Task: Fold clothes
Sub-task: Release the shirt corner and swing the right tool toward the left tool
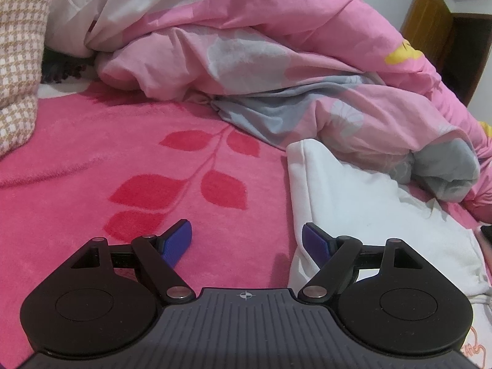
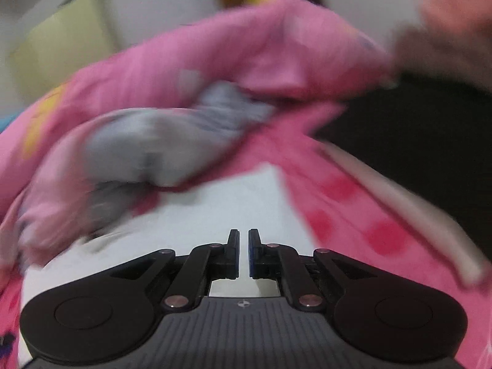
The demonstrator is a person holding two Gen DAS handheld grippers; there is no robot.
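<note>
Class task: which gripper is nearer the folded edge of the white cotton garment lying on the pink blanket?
Left. The left gripper stands open astride the white cotton garment's folded edge. The right gripper, nearly shut, is over that garment's flat middle, in a blurred view.

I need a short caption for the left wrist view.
Open left claw hovers over pink leaf-patterned blanket, beside folded white garment.

No words, numbers or brand names can be read in either view. The only sign is a small white crosshair mark (image 1: 245,295) printed on the ribbed grey plate at 6 o'clock, and its twin (image 2: 243,303) in the right wrist view. Orange stitching (image 1: 473,350) on white cloth at 4 o'clock is too cut off to read.
</note>
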